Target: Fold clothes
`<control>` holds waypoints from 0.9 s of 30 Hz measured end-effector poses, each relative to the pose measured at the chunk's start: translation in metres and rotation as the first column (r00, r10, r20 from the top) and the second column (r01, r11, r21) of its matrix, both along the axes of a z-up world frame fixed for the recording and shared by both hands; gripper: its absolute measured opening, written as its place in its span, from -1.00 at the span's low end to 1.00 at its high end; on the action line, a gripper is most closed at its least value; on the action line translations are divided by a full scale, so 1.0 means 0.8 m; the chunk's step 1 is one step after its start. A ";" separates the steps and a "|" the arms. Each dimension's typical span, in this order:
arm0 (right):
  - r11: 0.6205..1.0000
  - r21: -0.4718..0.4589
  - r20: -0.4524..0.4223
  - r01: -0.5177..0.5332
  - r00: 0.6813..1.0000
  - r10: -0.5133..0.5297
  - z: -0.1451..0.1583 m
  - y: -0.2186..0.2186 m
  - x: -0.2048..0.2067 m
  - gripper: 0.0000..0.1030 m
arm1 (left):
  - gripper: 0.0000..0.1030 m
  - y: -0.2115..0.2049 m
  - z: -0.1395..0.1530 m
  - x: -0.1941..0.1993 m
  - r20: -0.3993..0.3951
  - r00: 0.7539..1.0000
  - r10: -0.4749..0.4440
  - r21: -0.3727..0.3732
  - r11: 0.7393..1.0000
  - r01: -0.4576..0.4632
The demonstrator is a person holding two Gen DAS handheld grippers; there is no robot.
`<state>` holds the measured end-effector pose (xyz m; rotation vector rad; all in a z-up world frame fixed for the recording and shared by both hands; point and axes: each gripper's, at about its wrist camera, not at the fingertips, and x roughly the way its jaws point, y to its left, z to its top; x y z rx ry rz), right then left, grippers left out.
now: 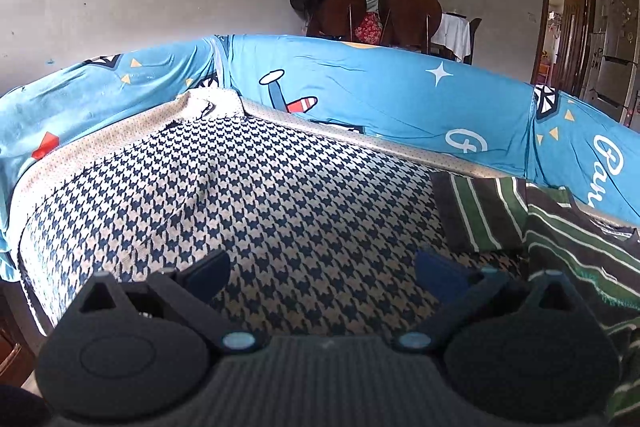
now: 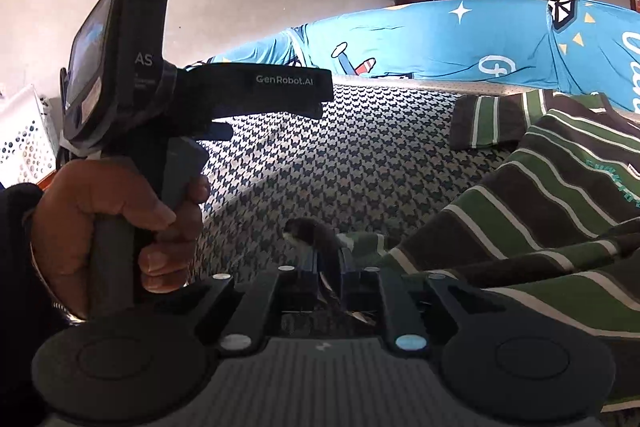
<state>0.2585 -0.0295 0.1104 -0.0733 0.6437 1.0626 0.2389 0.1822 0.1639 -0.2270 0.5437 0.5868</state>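
R gripper [image 2: 329, 259] has its jaws pinched tight on a bit of the striped shirt [image 2: 540, 195], which lies on the sofa's checked cover [image 2: 340, 163], mostly to the right. L gripper [image 1: 322, 269]: jaws wide apart, nothing in them. To fold well, keep the pinched edge taut and carry it over w/o bunching. Both grippers tilt downward; the hand [image 2: 116, 223] grips the L handle upright.

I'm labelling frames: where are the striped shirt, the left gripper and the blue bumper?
striped shirt [image 2: 552, 195]: right wrist view, its striped body.
left gripper [image 1: 322, 273]: left wrist view, midway between the open jaws.
blue bumper [image 1: 380, 95]: left wrist view, its front face.
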 end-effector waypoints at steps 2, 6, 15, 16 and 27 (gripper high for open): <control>1.000 0.003 0.001 -0.002 1.000 0.002 0.002 -0.005 -0.003 -0.73 | 0.99 -0.006 -0.004 -0.002 -0.009 1.000 -0.006 0.003 1.000 0.006; 0.998 -0.013 0.029 0.054 0.998 -0.053 0.006 -0.021 -0.009 -0.73 | 0.99 -0.021 -0.012 -0.005 -0.022 0.998 -0.057 0.002 0.998 0.057; 0.961 -0.092 0.063 0.261 0.965 -0.256 0.003 -0.078 -0.008 -0.72 | 0.99 -0.074 -0.045 -0.005 -0.095 0.964 -0.248 -0.052 0.968 0.244; 0.954 -0.104 0.067 0.283 0.959 -0.277 0.002 -0.085 -0.008 -0.72 | 0.99 -0.078 -0.049 -0.004 -0.106 0.960 -0.258 -0.054 0.966 0.254; 0.812 -0.144 0.094 0.565 0.825 -0.558 -0.003 -0.181 -0.018 -0.71 | 0.99 -0.095 -0.081 0.002 -0.178 0.937 -0.302 -0.091 0.953 0.290</control>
